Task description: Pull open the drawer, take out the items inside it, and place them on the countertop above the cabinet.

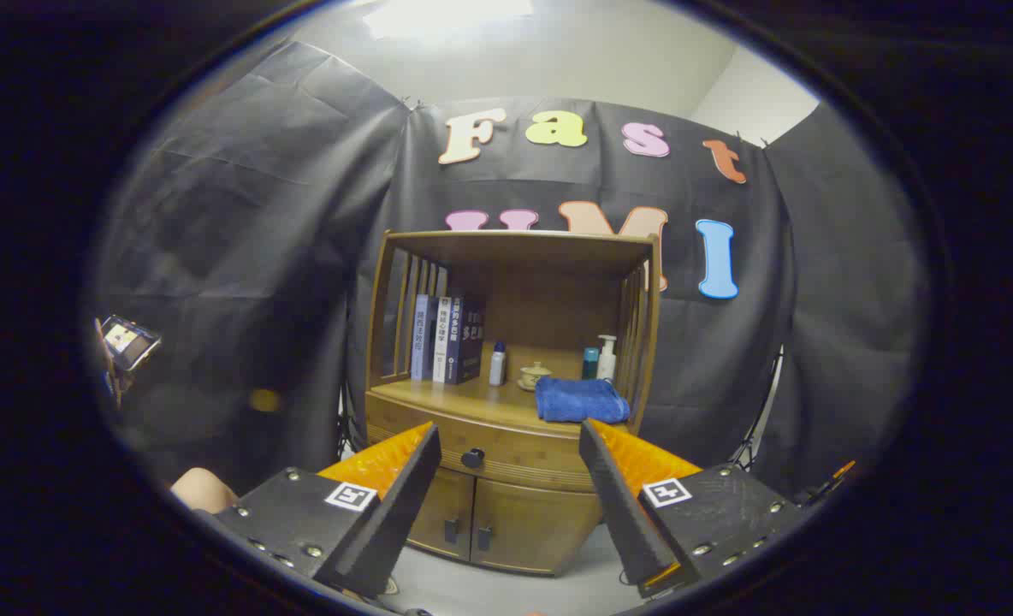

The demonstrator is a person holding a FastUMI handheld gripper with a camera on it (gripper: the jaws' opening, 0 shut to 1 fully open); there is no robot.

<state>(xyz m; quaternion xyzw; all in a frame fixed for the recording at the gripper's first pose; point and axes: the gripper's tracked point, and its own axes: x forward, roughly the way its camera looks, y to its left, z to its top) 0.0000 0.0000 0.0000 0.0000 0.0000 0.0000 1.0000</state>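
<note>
My claw (506, 436) hangs wide open and empty, the closed wooden drawer's dark round knob (472, 458) beyond its fingers.

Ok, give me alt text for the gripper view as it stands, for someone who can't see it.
The open gripper points at a wooden cabinet beyond its fingers, whose drawer is shut, its dark knob in line with the gap. On the countertop are books, small bottles, a cup and a folded blue towel.
</note>
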